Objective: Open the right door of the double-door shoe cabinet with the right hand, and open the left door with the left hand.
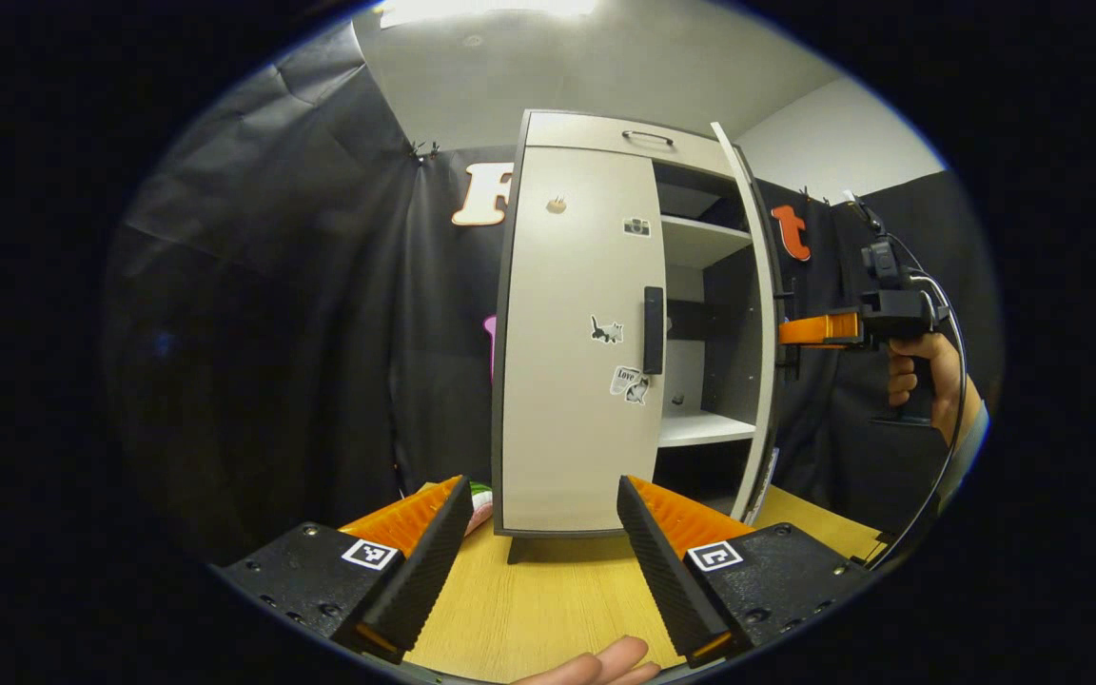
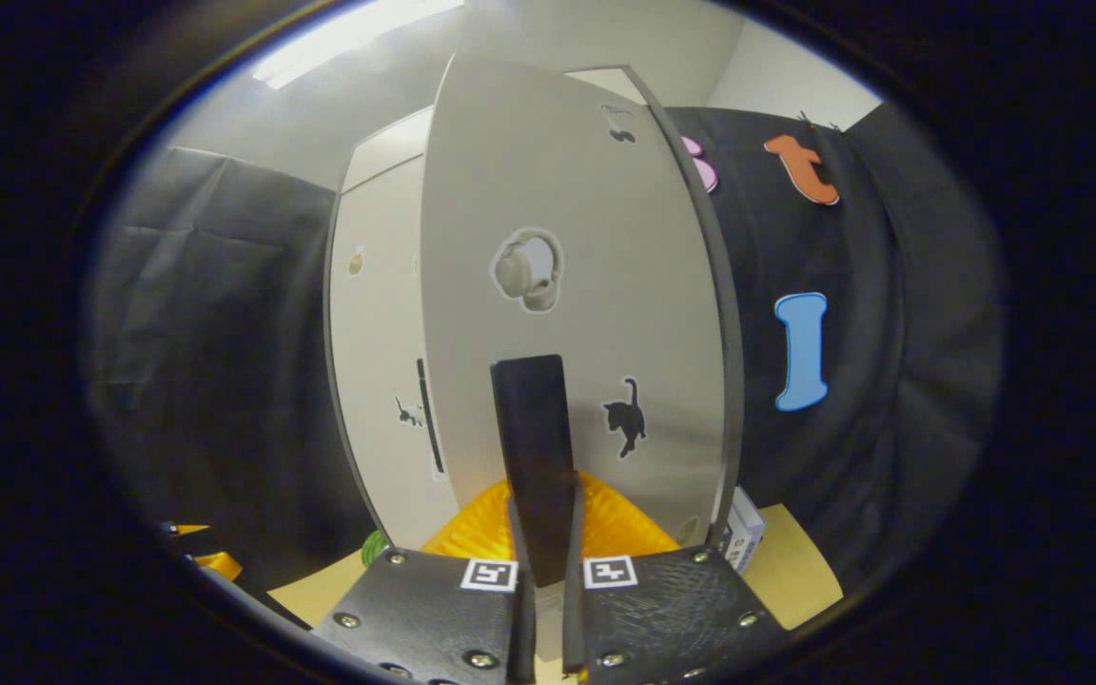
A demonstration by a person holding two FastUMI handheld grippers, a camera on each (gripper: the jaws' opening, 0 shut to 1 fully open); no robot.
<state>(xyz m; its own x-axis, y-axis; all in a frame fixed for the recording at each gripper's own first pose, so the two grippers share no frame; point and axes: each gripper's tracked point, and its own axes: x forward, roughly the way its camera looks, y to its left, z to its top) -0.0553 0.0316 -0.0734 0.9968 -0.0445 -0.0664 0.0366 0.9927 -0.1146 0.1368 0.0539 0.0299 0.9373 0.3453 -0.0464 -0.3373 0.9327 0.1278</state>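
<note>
The white shoe cabinet [image 1: 567,342] stands on a wooden table. Its left door [image 1: 572,285] is closed, with a black vertical handle [image 1: 653,329] at its right edge. My left gripper [image 1: 543,487] is open, low in front of this door and well short of the handle. The right door [image 2: 567,247] is swung out, edge-on in the left gripper view. My right gripper [image 2: 540,509] is shut on the right door's black handle [image 2: 534,428]. In the left gripper view the right gripper [image 1: 791,331] shows at the door's outer face, held by a hand [image 1: 919,381].
Inside the open half are white shelves [image 1: 705,428]. A drawer with a handle [image 1: 648,138] tops the cabinet. A green and pink object [image 1: 479,497] lies left of the cabinet's base, a small box [image 2: 743,533] right of it. The tabletop [image 1: 548,599] lies between my left gripper's fingers.
</note>
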